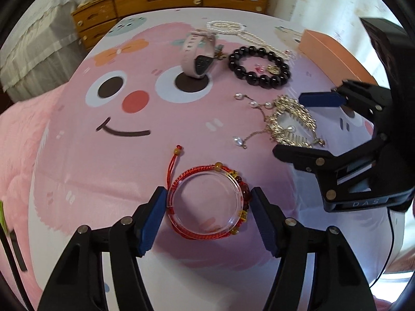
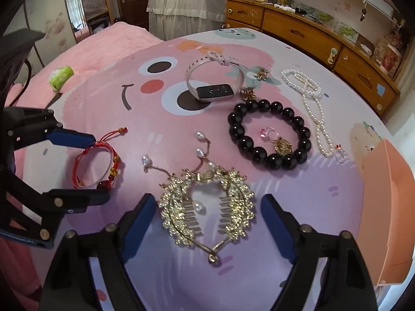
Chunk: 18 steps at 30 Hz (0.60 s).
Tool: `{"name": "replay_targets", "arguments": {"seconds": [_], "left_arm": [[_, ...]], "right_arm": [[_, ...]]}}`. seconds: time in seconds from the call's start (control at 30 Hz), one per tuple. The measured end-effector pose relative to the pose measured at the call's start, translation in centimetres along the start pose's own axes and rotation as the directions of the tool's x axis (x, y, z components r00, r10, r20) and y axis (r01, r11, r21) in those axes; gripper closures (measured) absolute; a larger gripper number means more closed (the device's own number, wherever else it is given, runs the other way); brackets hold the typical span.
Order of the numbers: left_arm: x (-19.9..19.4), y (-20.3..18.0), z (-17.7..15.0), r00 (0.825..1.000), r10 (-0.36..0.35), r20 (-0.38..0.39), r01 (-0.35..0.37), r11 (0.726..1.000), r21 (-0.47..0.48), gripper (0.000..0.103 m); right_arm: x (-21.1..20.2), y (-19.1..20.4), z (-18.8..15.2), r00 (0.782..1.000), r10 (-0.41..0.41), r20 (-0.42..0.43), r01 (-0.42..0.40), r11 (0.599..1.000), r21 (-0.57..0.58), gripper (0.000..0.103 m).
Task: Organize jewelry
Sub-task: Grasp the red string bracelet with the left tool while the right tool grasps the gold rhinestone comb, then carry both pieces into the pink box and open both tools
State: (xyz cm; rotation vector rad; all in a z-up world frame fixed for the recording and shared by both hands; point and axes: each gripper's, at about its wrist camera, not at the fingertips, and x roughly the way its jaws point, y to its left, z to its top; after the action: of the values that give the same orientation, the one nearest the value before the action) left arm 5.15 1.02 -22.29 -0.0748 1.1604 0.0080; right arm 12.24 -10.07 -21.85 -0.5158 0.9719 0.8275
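While both grippers hovered low over the pink cartoon-face tablecloth point(image 1: 85, 155), each had its blue-padded jaws spread apart around a piece of jewelry. The left gripper point(image 1: 207, 216) bracketed a red woven cord bracelet with amber and dark red beads point(image 1: 207, 202), which lay flat on the cloth at the near left; whether the pads touched it could not be told. The right gripper point(image 2: 205, 229) straddled a gold rhinestone hair comb ornament with dangling pearls point(image 2: 207, 204), its jaws wide on either side and clear of the metal (nothing was gripped).

Farther back, near the middle, a pale pink smartwatch with a dark screen point(image 2: 212, 77) stood on its side over one cartoon eye. Just right of it lay a bracelet of large glossy black beads point(image 2: 269, 134), with a small gold charm and pink stone point(image 2: 278, 142) inside its ring. A long white pearl necklace point(image 2: 311, 103) trailed along the far right. At the right edge of the table sat an open peach-orange cardboard box point(image 2: 386, 207), near the comb ornament but apart from it. Behind the table stood a wooden dresser with drawers point(image 1: 168, 0).
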Motion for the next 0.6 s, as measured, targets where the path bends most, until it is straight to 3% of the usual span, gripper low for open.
{"name": "replay_targets", "arguments": {"seconds": [0.27,0.37,0.6], "left_arm": [[-0.7,0.9,0.5,0.999,0.04,0.009,-0.039,0.999,-0.029,0.039],[-1.6,0.9,1.0,0.999,0.038,0.037,-0.038,0.999,-0.023,0.039],[-4.1,-0.8,3.4,0.995,0.004,0.102,-0.005,1.0,0.005,0.039]], "right_arm": [[-0.3,-0.4,-0.2,1.0,0.011,0.026,-0.012,0.998,0.056,0.028],[-0.8,-1.3,0.0,0.998,0.036,0.048,-0.042,0.99,0.132,0.028],[-4.7,-3.0,1.1,0.993,0.022,0.112,-0.044,0.98,0.192,0.028]]}}
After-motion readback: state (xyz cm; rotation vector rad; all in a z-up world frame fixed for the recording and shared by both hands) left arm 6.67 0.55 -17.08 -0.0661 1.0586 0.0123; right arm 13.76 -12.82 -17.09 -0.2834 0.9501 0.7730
